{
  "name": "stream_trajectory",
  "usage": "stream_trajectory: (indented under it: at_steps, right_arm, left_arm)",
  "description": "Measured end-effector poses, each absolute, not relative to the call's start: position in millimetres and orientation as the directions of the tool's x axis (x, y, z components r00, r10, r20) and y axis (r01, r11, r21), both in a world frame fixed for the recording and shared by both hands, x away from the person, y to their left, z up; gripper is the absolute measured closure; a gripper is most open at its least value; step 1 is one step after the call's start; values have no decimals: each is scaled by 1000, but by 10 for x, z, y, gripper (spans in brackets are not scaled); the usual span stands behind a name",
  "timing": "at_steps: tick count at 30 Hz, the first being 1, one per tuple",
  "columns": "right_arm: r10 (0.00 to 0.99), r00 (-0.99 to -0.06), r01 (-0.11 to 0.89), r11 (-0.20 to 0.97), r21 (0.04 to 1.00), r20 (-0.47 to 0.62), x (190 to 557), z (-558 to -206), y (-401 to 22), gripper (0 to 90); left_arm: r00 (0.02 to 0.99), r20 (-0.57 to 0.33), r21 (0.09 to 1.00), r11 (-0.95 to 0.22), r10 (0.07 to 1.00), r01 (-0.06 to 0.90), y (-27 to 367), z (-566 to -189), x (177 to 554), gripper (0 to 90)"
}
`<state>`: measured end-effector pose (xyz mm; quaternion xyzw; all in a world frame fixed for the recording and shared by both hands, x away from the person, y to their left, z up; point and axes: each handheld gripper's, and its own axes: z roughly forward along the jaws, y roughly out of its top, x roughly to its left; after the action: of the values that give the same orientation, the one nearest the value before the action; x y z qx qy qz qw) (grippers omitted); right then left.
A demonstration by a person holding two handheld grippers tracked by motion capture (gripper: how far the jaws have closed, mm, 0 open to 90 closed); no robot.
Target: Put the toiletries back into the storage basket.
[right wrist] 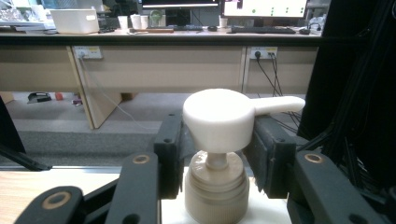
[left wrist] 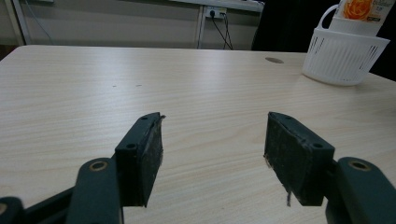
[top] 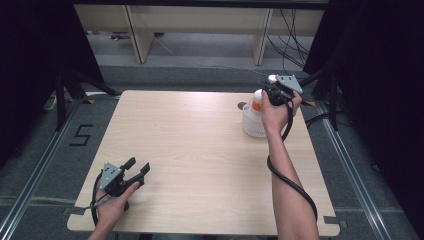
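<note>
Pump bottle job, looks like: the right gripper has its black jaws on either side of the white plastic pump head of a bottle with an orange label, which stands in a white slotted plastic basket at the far right of the pale wooden table. From the right gripper view the pads sit right at the sides of the pump head, roughly half closed around it. I'd call that a grip, though a sliver of gap on the left side is hard to rule out.

If the plan is to lift the bottle out, I'd say go straight up, since the basket wall will catch the bottle if it tilts. The nozzle sticks out to one side past the pad, so don't let it twist. A pump head is slippery and can sink, so a lower hold on the beige collar might be safer.

Left gripper rests near the front left corner, jaws wide apart with nothing between them.
</note>
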<state>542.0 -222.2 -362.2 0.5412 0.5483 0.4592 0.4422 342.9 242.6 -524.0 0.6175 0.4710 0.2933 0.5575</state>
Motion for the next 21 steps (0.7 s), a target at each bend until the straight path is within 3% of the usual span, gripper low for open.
stream_trajectory:
  at_steps: [4, 13, 21]
  right_arm:
    - [1000, -22, 192, -7, 981, 12, 5407, -3627, -2205, 558]
    - [1000, -21, 229, 0, 973, 4, 5383, -3643, -2175, 362]
    - [1000, -14, 243, -24, 970, 28, 5286, -3694, -2171, 318]
  left_arm:
    - [382, -170, 964, 74, 908, 254, 2431, -5242, 3430, 362]
    - [380, -173, 964, 77, 909, 255, 2434, -5242, 3431, 362]
    - [380, -173, 964, 76, 909, 256, 2433, -5242, 3432, 362]
